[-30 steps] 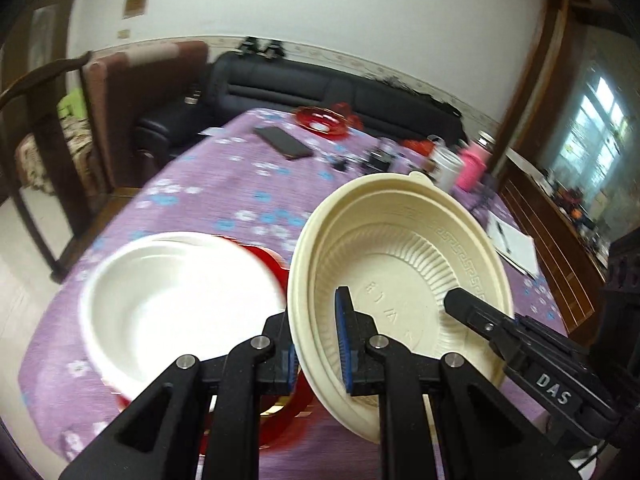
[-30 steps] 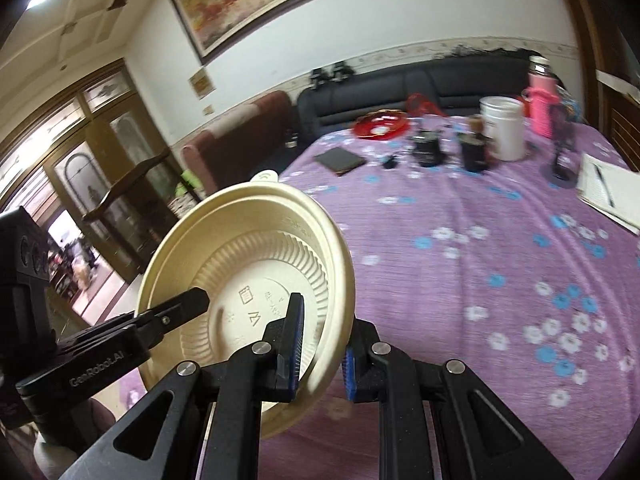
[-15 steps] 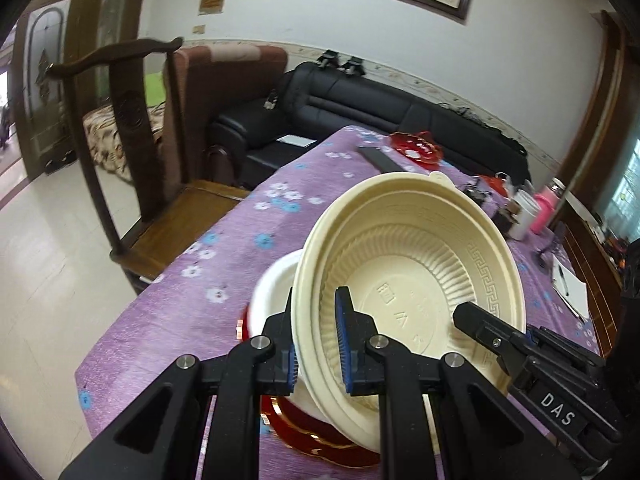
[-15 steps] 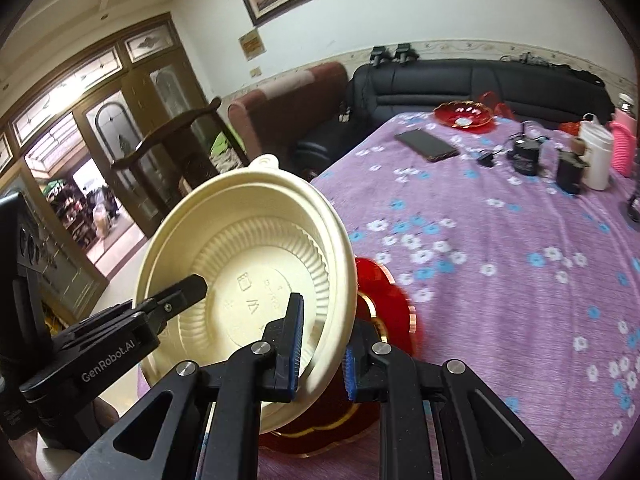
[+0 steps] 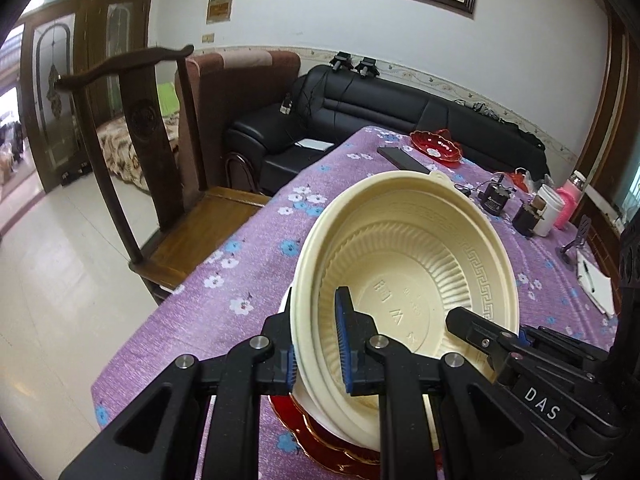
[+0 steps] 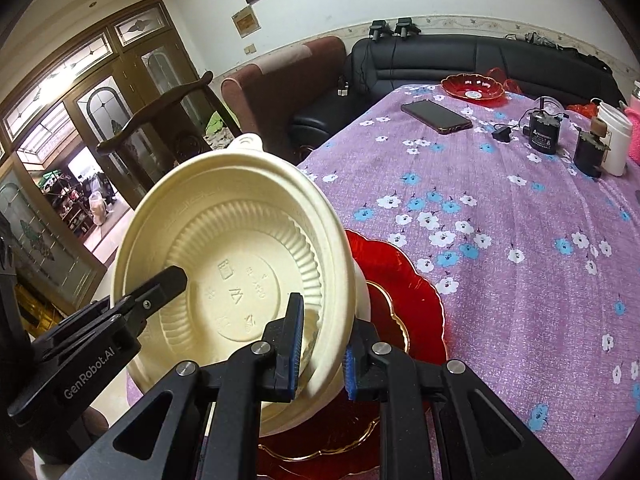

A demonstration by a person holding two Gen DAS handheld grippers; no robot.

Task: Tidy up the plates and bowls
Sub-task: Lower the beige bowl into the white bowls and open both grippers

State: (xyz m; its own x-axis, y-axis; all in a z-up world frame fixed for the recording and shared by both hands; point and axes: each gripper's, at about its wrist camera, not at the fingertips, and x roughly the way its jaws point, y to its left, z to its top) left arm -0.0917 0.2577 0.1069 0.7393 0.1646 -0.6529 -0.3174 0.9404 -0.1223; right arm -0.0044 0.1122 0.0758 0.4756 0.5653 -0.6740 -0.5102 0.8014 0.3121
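Both tongs are nearly shut, each pinching the rim of the cream bowl (image 5: 404, 280): left gripper (image 5: 318, 350) on one side, right gripper (image 6: 320, 350) opposite. The bowl hangs tilted over a white bowl (image 6: 362, 294) on the red plate (image 6: 404, 280). It looks light, thin and flexible; rim grips suit it, though squeezing could buckle it.

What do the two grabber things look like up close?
Both are black. The left gripper and the right gripper each have two angular fingers with triangle cut-outs, silver bolts and ridged blue pads. White letters read "GenRobot.AI" on the left one and "DAS" on the right. No cables or sleeves show.
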